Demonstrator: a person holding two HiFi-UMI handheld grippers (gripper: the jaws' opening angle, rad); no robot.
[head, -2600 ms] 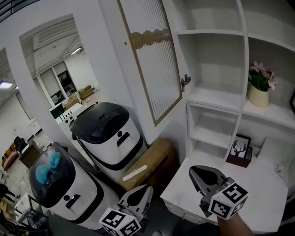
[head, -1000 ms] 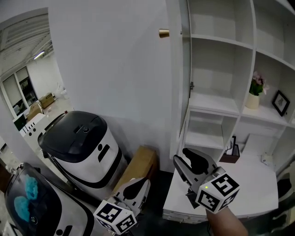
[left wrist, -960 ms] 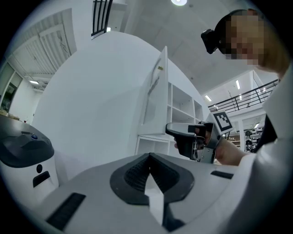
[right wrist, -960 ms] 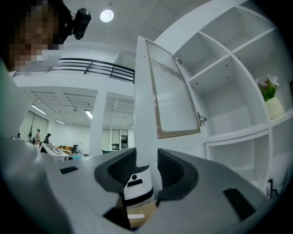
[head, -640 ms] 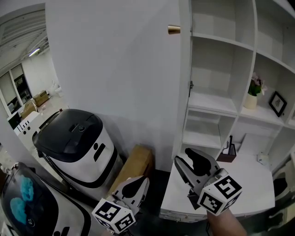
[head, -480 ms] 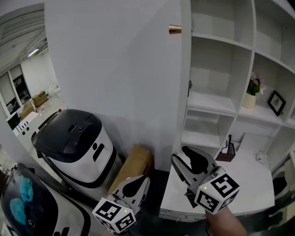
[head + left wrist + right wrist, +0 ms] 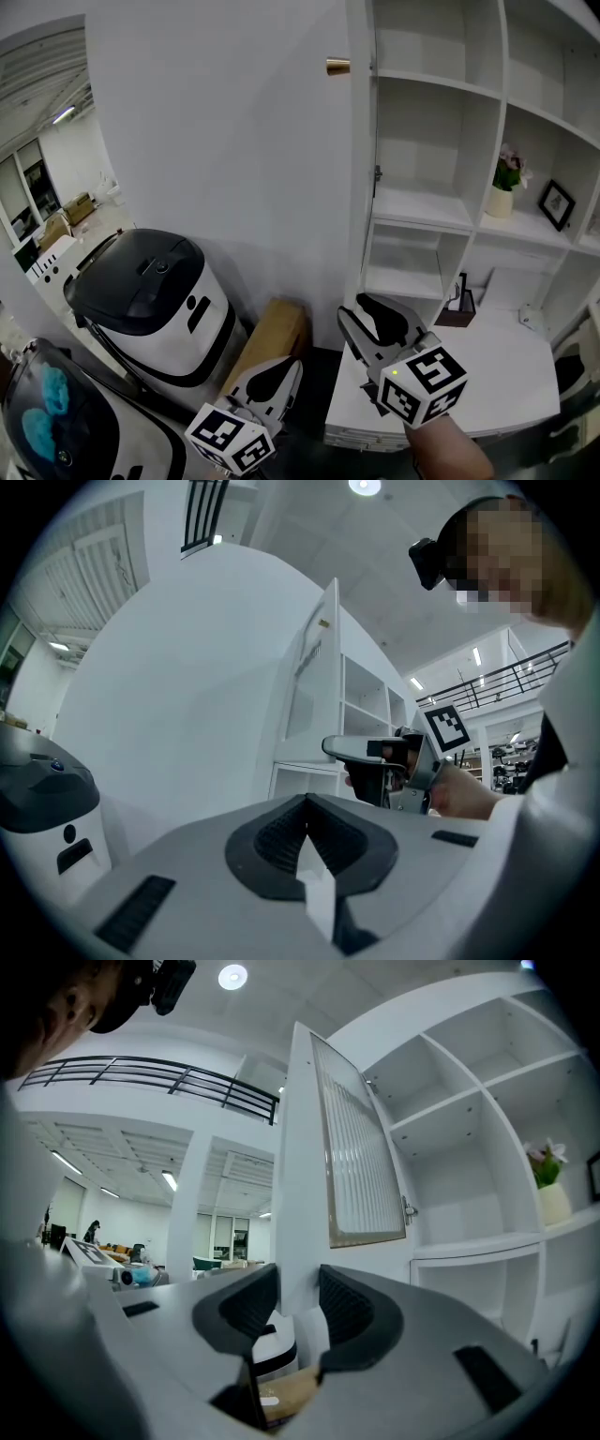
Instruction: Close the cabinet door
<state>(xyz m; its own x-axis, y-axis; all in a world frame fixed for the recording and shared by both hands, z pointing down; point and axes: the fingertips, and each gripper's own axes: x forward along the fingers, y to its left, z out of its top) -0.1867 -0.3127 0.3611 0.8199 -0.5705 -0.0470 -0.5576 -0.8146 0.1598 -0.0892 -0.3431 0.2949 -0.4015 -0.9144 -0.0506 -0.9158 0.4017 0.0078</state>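
Observation:
The white cabinet door stands open and shows nearly edge-on, its brass knob pointing left. Its ribbed glass panel and hinge show in the right gripper view. My right gripper is held level near the door's lower end, its jaws closing. The door's free edge lines up with the gap between the jaws, and the pads do not press on it. My left gripper hangs lower left, shut and empty.
A black-lidded white bin and a cardboard box stand left of the cabinet, and another bin is nearer. The shelves hold a flower pot and a picture frame. A white desk top lies under my right hand.
Earlier the door's ribbed inner face was turned to the head camera; now it shows edge-on. Over the last second both grippers have hardly moved.

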